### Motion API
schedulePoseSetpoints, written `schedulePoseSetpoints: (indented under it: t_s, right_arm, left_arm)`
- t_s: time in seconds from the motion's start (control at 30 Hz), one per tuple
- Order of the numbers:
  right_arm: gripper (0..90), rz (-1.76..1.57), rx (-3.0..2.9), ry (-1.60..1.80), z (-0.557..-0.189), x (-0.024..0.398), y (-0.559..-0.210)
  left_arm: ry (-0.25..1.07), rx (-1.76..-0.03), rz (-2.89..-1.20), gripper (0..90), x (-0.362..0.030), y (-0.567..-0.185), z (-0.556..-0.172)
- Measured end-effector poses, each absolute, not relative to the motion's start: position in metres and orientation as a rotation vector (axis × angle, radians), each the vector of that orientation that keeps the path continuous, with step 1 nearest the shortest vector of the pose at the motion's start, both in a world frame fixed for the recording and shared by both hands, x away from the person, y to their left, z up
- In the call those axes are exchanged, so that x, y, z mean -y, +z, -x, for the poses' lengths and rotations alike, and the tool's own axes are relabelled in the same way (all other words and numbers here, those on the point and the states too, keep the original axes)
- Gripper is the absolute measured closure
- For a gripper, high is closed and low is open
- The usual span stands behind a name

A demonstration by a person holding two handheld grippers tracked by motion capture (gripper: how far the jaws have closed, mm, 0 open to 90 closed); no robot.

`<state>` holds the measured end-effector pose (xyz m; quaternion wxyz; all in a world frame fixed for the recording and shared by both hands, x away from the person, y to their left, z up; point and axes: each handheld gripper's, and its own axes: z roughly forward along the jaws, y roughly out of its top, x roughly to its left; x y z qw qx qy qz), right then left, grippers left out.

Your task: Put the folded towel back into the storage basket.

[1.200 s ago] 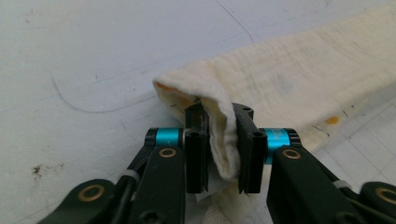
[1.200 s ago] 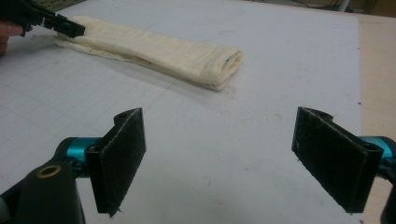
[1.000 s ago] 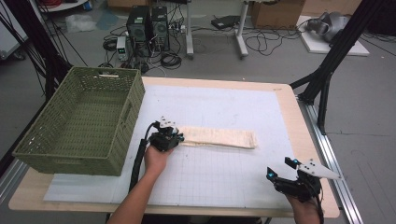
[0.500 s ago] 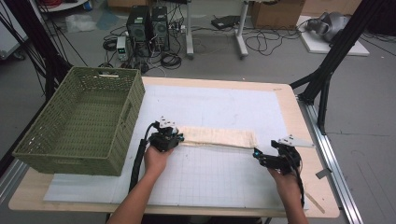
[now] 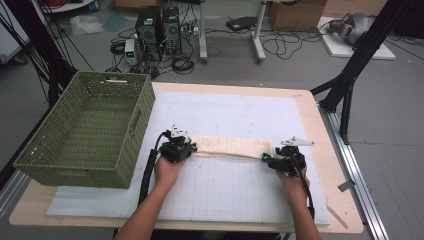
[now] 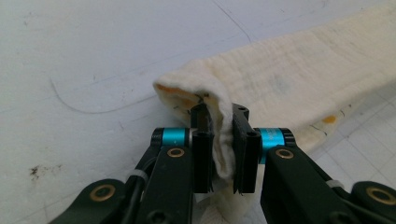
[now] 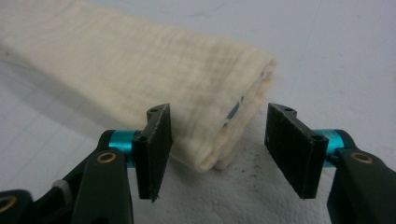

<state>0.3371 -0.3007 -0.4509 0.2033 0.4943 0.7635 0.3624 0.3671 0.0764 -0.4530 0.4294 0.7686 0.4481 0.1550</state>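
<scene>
One folded cream cloth (image 5: 227, 146), lying as a long strip on the white mat (image 5: 240, 190) near the middle of the table (image 5: 320, 125). One green woven basket (image 5: 85, 130), standing at the left edge of the table, well apart from the cloth. Two grippers, one at each end of the strip. Two forearms coming in from the bottom of the high view.

Left gripper (image 5: 187, 148) at the strip's left end, jaws clamped tight on a pinched-up fold of the cloth. Right gripper (image 5: 268, 160) at the strip's right end, jaws apart on either side of the folded corner, not pressing on it; jaws have just been closing, with the cloth end between them.

From the high view: whole layout, basket, both hands, computer towers (image 5: 157, 25) and cables on the floor beyond the table. Cloth detail too small there to read.

From the left gripper view: gripper (image 6: 219, 140) with the cloth (image 6: 289, 79) bunched upright between the two black pads, orange marks on the fabric near the fold, faint pencil-like curves and dark specks on the mat (image 6: 84, 56).

From the right gripper view: gripper (image 7: 217, 140) with a clear gap between each pad and the cloth (image 7: 154, 60), stacked layers at the cut end, a small blue mark between the layers, dark grit on the mat (image 7: 336, 46) just under the corner.
</scene>
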Motion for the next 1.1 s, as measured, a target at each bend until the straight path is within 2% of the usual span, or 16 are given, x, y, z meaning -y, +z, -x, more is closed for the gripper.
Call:
schedulePoseSetpoints:
  t_s: [0.23,0.5,0.6,0.7,0.77,0.9,1.1]
  right_arm:
    - [41.8,-1.388,-2.127,1.000,-0.3369,0.2987,-0.4512]
    - [49.0,-1.404,-2.130,0.991,-0.3364,0.2976,-0.4499]
    - [53.8,-1.400,-2.137,0.998,-0.3356,0.2967,-0.4494]
    - [70.0,-1.373,-2.169,1.030,-0.3341,0.2945,-0.4488]
    - [76.7,-1.362,-2.182,1.034,-0.3330,0.2922,-0.4484]
    - [80.6,-1.438,-2.170,1.122,-0.3350,0.2995,-0.4508]
    - [81.6,-1.407,-2.153,1.110,-0.3322,0.2996,-0.4502]
  left_arm:
    - [0.380,-1.118,-1.916,80.4,-0.0768,-0.4531,-0.3674]
    - [0.383,-1.116,-1.919,80.6,-0.0767,-0.4530,-0.3673]
    - [0.383,-1.117,-1.919,80.6,-0.0764,-0.4529,-0.3669]
    - [0.378,-1.117,-1.916,80.7,-0.0768,-0.4529,-0.3671]
    - [0.375,-1.116,-1.916,80.8,-0.0773,-0.4528,-0.3674]
    - [0.378,-1.116,-1.914,81.4,-0.0768,-0.4528,-0.3668]
    - [0.384,-1.103,-1.928,82.5,-0.0801,-0.4508,-0.3629]
